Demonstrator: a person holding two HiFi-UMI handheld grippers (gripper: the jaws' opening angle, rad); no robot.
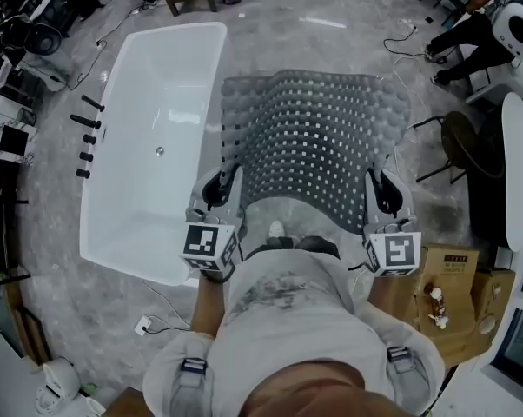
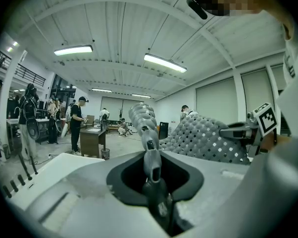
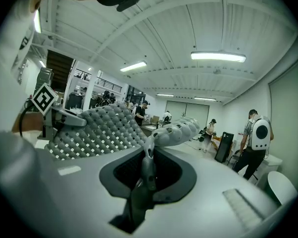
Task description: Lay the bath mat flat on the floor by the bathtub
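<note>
Both grippers are on the mat. The left gripper (image 1: 220, 189) has its jaws clenched on the mat's (image 1: 318, 137) near left corner. In the left gripper view the grey edge runs pinched straight between the jaws (image 2: 151, 155). The right gripper (image 1: 381, 194) is clamped the same way on the near right corner, and the right gripper view shows the mat (image 3: 99, 128) folded into its jaws (image 3: 148, 157). I hold the near edge up off the floor (image 1: 331, 33), and the sheet bows and slopes away from me. I cannot tell whether its far edge touches down. The mat hangs just right of the white tub (image 1: 170, 85), with its long side along the tub's rim. A cardboard box (image 1: 453, 302) sits to my right.
</note>
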